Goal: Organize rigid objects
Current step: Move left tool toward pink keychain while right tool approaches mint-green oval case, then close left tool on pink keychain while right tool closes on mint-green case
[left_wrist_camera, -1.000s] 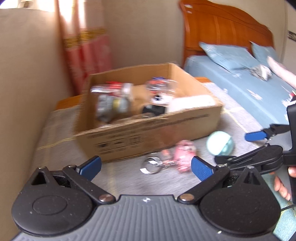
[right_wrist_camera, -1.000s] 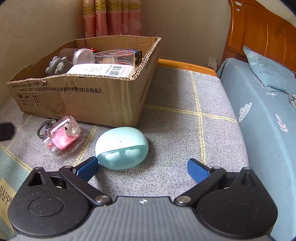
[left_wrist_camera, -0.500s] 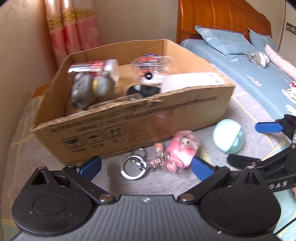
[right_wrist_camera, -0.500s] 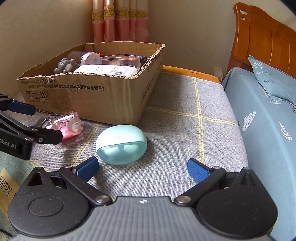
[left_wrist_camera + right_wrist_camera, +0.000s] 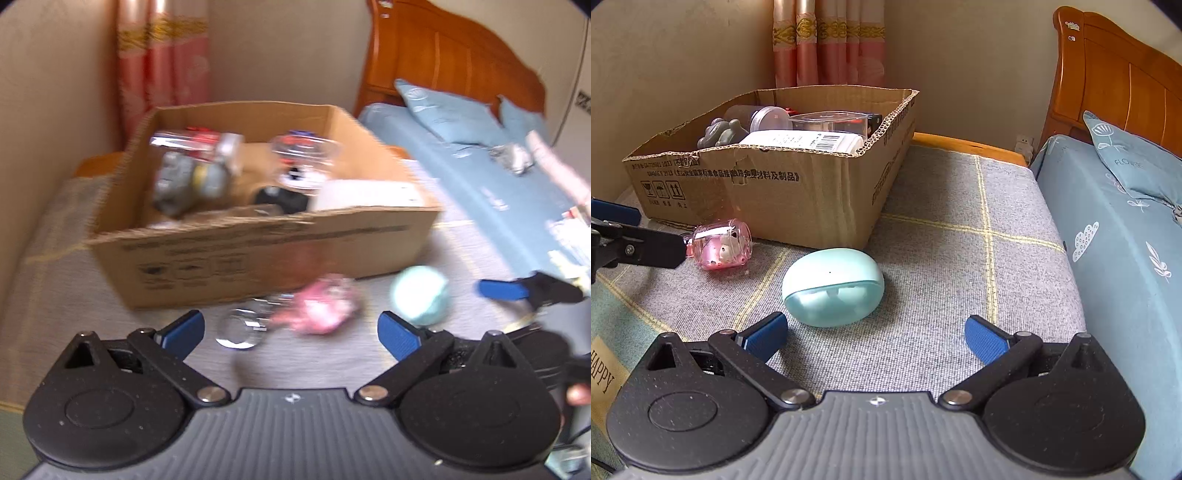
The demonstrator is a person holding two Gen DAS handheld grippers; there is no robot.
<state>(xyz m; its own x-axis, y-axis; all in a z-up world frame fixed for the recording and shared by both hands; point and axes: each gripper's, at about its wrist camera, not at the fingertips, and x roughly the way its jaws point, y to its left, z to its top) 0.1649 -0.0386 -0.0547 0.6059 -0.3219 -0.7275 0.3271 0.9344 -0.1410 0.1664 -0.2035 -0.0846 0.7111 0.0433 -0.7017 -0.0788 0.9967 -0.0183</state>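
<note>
Just in front of the box [image 5: 783, 192], the pink charm [image 5: 722, 245] lies on its side on the grey blanket [image 5: 942, 266], its long axis running along the box's front wall, with its ring [image 5: 240, 332] trailing away from the mint case [image 5: 833, 291]; the left view is blurred, so finer detail of the ring is hard to read. Further along that same wall, near the box's front corner, the case rests flat, its long axis roughly parallel to the wall and its seam facing the right gripper [image 5: 875, 338]. Both pieces sit apart from the box and from each other. Over the charm the left gripper [image 5: 291, 332] hangs with its jaws wide; they have just been closing a little, the ring and charm lie in the gap ahead of them, and the pads touch neither. Wide as well, the right gripper holds nothing, and the case lies just ahead of its left pad. From the right view a left finger [image 5: 646, 249] crosses in front of the charm's ring end. Inside the box are a grey toy [image 5: 720, 134], a jar [image 5: 768, 118], a clear tub [image 5: 827, 122] and a white carton [image 5: 801, 142]. Behind the box hang pink curtains [image 5: 827, 40] against a beige wall; beyond its far side stand a blue bed [image 5: 1115, 229] and wooden headboard [image 5: 1115, 77]
</note>
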